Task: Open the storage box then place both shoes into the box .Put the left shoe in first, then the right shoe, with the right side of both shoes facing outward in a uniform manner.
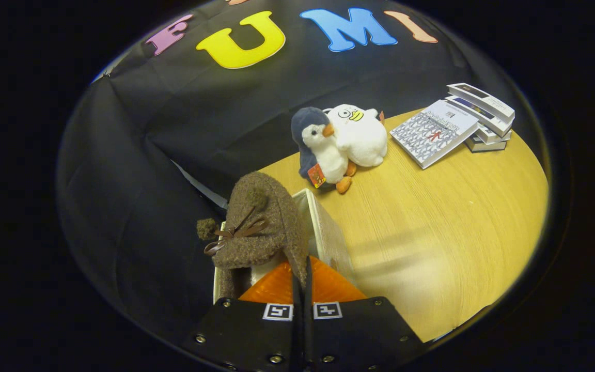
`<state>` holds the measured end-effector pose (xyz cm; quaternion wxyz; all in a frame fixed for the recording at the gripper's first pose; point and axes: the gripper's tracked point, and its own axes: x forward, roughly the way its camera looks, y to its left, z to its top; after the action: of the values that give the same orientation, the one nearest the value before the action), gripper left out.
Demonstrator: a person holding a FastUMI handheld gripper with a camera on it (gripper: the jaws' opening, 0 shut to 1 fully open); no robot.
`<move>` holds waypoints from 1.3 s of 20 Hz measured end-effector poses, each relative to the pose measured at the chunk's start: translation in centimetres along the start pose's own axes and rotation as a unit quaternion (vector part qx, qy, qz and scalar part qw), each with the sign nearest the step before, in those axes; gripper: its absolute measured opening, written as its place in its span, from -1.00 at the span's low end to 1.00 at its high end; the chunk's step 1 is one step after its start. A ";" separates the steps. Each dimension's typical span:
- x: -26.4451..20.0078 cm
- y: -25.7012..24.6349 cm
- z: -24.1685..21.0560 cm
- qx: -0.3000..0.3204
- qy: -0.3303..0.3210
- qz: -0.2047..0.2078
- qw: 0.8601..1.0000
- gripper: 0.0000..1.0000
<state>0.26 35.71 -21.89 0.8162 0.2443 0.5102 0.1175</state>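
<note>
Claw (301, 281) fingers are pressed nearly together, pinching the thin rear edge of a brown fuzzy shoe (259, 227) between them, so that only a dark sliver of material shows in the narrow gap. This shoe, a woolly slipper-like boot with a brown ribbon bow and two pompoms on its side, hangs tilted just ahead of the fingers, its lower part dipping into the open white storage box (323, 227). Most of the box is hidden behind the shoe and the fingers; one white wall and a corner of the rim show beside the shoe, and whether another shoe lies inside cannot be made out. Whether this is the left or right shoe is also hard to tell. The box stands near the edge of a light wooden worktop (432, 248). Beyond it, well apart, a stuffed penguin (318, 150) with a dark head, orange beak and feet leans against a white plush duck (362, 134), the two touching. Farther on sits a stack of books (483, 116), with one patterned book (432, 132) propped slanting against it. Black cloth (163, 155) backs the scene behind the worktop.
</note>
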 end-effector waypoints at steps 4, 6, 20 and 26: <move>1.1 -0.7 -1.6 0.015 0.006 -0.017 1.000 -0.98; 1.0 0.2 -1.4 0.009 -0.002 -0.004 1.000 -0.84; -8.9 2.0 7.5 -0.171 -0.203 0.051 0.963 0.95; -15.8 -2.1 12.2 -0.223 -0.283 0.019 0.933 0.95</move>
<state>3.82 23.54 -6.30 0.9580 0.0890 0.2138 0.1694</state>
